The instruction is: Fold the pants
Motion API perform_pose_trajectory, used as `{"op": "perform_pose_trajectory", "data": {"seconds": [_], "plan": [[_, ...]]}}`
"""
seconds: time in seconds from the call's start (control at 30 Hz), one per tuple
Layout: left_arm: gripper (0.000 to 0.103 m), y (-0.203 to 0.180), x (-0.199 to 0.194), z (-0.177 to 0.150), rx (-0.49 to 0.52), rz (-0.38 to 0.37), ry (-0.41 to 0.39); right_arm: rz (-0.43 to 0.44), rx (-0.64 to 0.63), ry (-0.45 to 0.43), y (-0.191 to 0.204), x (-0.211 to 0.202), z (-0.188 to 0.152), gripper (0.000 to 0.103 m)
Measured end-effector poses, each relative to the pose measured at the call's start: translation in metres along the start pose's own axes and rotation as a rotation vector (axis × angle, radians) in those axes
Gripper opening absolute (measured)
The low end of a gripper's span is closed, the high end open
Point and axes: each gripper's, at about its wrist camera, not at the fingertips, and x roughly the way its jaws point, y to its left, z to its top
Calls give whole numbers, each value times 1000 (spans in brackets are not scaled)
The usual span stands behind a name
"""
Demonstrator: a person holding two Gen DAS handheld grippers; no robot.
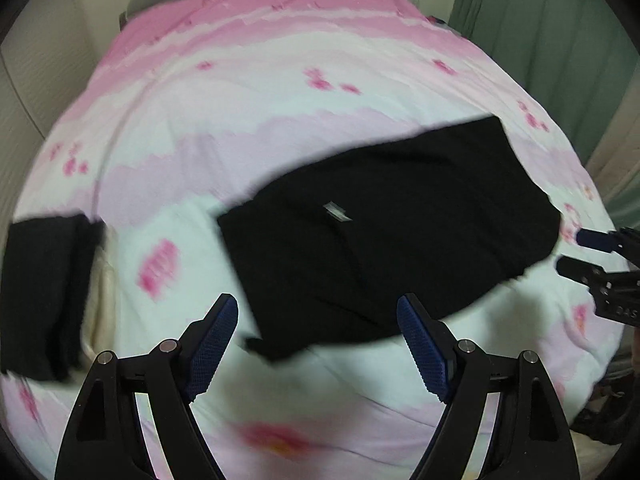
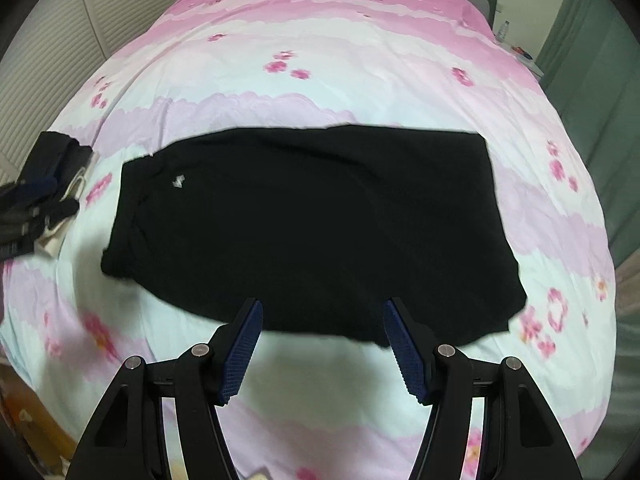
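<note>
Both tongs, left tongs (image 1: pixel 318 344) and right tongs (image 2: pixel 322 350), hang released and empty; black pants (image 2: pixel 312 232) lie mid-frame on the bed (image 2: pixel 360 92), seemingly folded into a compact rectangle, maybe one fold left.

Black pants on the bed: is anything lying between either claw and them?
Nothing visible. The black fabric pants lie directly ahead of the open right claw and open left claw, with only bare pink floral bedspread between.
</note>
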Motion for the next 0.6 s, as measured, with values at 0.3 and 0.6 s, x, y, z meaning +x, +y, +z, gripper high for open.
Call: {"op": "perform_pose_trajectory", "data": {"seconds": [0.3, 0.6], "plan": [[82, -136, 6, -36, 159, 93, -80, 63, 31, 38, -68, -2, -65, 63], [61, -237, 70, -17, 575, 50, -15, 81, 87, 96, -128, 14, -102, 63]]}}
